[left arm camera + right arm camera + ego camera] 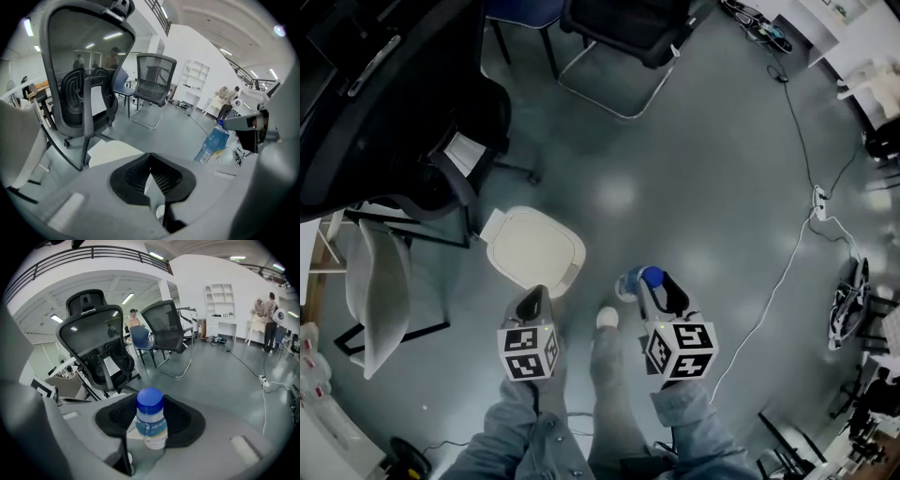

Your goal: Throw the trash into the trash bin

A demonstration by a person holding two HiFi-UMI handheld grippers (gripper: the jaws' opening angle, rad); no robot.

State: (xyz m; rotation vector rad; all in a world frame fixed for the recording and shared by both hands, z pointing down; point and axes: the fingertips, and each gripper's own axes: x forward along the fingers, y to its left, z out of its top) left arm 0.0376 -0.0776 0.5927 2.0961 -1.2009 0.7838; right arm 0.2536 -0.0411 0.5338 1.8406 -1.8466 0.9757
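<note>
A clear plastic bottle (636, 279) with a blue cap is held upright in my right gripper (660, 286), whose jaws are shut on the bottle's body (151, 423). The trash bin (534, 246), cream-white with a closed lid, stands on the floor just ahead and left of it. My left gripper (536, 296) hangs over the bin's near edge with its jaws shut and nothing between them (151, 177). In the left gripper view the bin's lid (112, 152) lies just beyond the jaws, and the bottle (213, 143) shows at the right.
A black office chair (412, 122) stands close to the bin's left, a white chair (380, 291) nearer me. Two more chairs (619, 37) stand farther off. A white cable and power strip (818, 202) run along the floor at right. My shoe (607, 317) is between the grippers.
</note>
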